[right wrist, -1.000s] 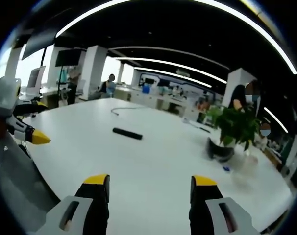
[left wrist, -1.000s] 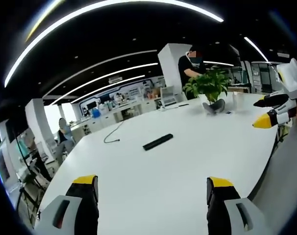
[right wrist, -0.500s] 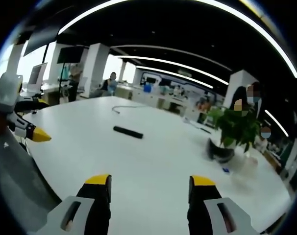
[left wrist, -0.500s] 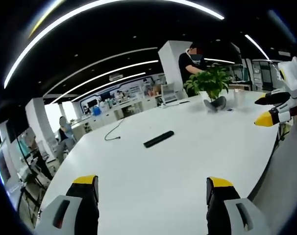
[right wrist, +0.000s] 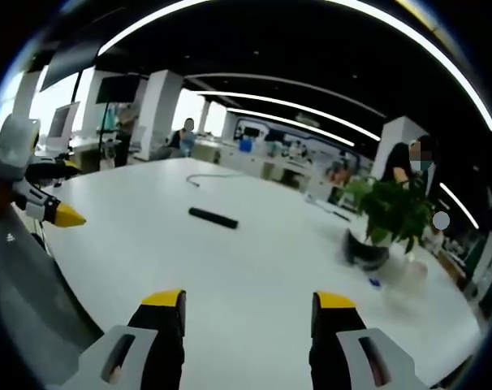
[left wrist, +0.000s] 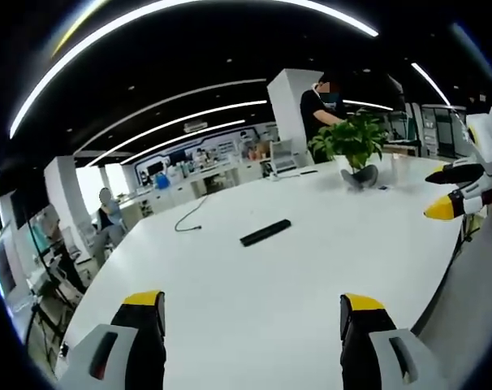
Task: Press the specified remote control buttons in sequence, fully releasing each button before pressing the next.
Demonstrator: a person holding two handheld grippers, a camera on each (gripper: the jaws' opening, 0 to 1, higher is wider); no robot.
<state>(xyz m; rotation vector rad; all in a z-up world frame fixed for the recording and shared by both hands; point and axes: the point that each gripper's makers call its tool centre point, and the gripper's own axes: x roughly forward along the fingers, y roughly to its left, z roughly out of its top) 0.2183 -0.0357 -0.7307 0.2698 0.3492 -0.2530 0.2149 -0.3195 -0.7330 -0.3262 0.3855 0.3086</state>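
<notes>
A slim black remote control (left wrist: 265,232) lies flat near the middle of the large white table (left wrist: 295,276); the right gripper view has the remote (right wrist: 213,217) well ahead too. My left gripper (left wrist: 250,313) is open over the near part of the table, far short of the remote, with nothing between its jaws. My right gripper (right wrist: 246,309) is likewise open and empty, some way back from the remote. The right gripper (left wrist: 451,193) enters the left gripper view at the right edge, and the left gripper (right wrist: 47,195) enters the right gripper view at the left edge.
A potted green plant (left wrist: 349,146) stands on the far side of the table (right wrist: 254,268); the plant (right wrist: 386,219) is right of the remote. A dark cable (left wrist: 187,221) trails on the table behind the remote. A person (left wrist: 317,101) stands behind the plant. Others sit at distant desks.
Both views have drifted slightly with my hands. The remote has not moved, and both grippers stay open.
</notes>
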